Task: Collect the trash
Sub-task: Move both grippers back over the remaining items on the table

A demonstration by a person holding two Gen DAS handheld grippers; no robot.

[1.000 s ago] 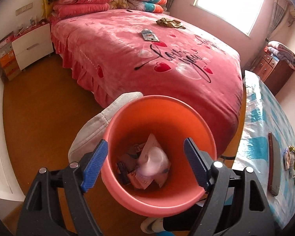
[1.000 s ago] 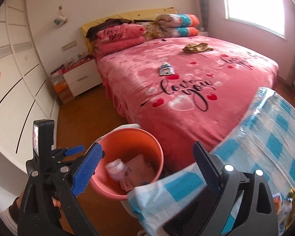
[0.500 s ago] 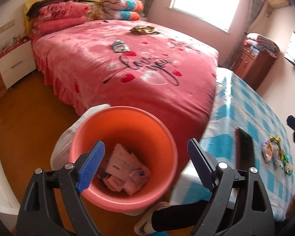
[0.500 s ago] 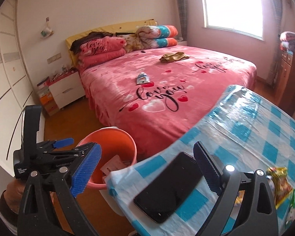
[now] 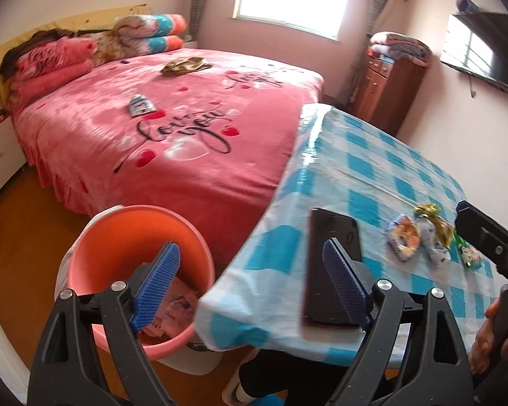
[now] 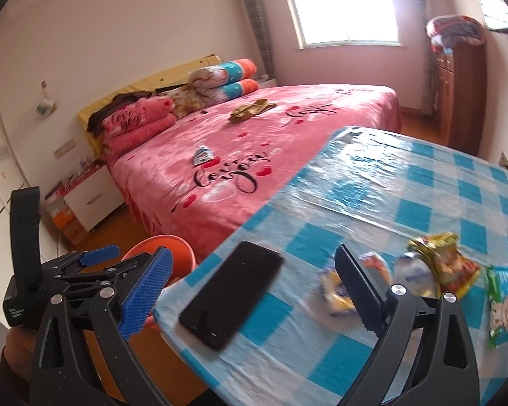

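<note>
An orange trash bucket [image 5: 125, 233] with wrappers inside stands on the floor by the table's corner; it also shows in the right wrist view [image 6: 179, 248]. Several snack wrappers [image 5: 423, 237] lie on the blue checked tablecloth [image 5: 372, 176]; in the right wrist view the wrappers [image 6: 433, 270] lie just beyond my right gripper. A small packet [image 5: 139, 105] and a gold wrapper [image 5: 186, 65] lie on the pink bed. My left gripper [image 5: 254, 284] is open and empty, between bucket and table corner. My right gripper [image 6: 254, 291] is open and empty above the table edge.
A black phone [image 6: 232, 297] lies on the table near its corner, also seen in the left wrist view [image 5: 333, 260]. The pink bed [image 5: 186, 142] fills the room's middle. A white nightstand [image 6: 88, 199], a wooden dresser [image 5: 389, 84] and a wall TV [image 5: 481, 47] stand around.
Both grippers have swung right and up, away from the bucket toward the table. The phone and the wrappers have come into view.
</note>
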